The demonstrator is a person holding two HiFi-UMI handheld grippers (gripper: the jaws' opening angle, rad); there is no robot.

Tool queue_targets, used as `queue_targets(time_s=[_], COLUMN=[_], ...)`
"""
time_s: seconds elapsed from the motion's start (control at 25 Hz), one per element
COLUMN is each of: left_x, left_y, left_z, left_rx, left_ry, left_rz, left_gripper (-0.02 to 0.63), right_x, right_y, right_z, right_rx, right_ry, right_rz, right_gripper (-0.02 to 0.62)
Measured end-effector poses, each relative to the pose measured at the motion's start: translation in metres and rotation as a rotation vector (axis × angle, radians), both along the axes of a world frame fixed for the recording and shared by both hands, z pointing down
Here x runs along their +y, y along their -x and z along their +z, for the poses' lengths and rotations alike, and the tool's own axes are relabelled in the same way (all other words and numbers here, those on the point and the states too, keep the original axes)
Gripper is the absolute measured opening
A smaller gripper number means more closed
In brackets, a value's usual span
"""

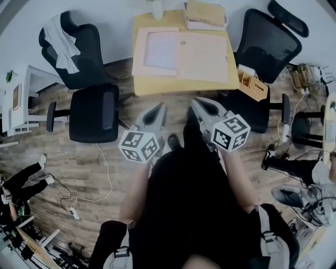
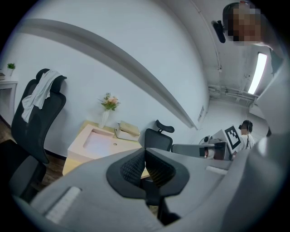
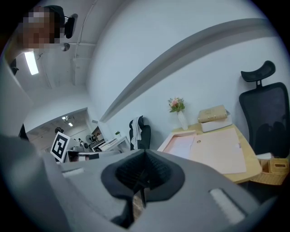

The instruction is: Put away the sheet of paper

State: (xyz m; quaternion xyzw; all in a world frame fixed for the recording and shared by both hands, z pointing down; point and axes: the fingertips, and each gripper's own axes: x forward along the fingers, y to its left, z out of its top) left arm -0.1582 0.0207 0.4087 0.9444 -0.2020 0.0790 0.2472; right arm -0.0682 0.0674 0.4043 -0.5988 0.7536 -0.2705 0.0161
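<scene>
On the wooden table [image 1: 157,84] lies an open pink folder [image 1: 205,55], and a pale sheet of paper [image 1: 160,50] rests in its left half. Both grippers hang short of the table's near edge, above the person's lap. My left gripper [image 1: 159,109] is shut with nothing between its pads [image 2: 136,168]. My right gripper [image 1: 197,103] is shut too, holding nothing. The folder [image 2: 97,140] shows far off in the left gripper view. In the right gripper view the folder [image 3: 219,152] and the sheet [image 3: 181,146] lie well beyond the shut jaws.
A tan box on a white tray [image 1: 206,14] and a vase with flowers [image 1: 156,8] stand at the table's back. Black office chairs [image 1: 89,84] [image 1: 265,44] flank the table. A wicker basket [image 1: 253,84] sits at its right corner, and cables [image 1: 86,197] run over the wooden floor.
</scene>
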Motion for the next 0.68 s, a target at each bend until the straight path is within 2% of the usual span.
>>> queue_targets(time_s=[0.68], left_x=[0.019], left_y=[0.003], left_z=[0.007], left_rx=[-0.003], left_ry=[0.012], left_rz=[0.03], left_gripper=[0.009], right_x=[0.017], right_y=[0.007], right_z=[0.005], right_rx=[0.016], right_ry=[0.01], right_rz=[0.006], right_gripper=[0.003])
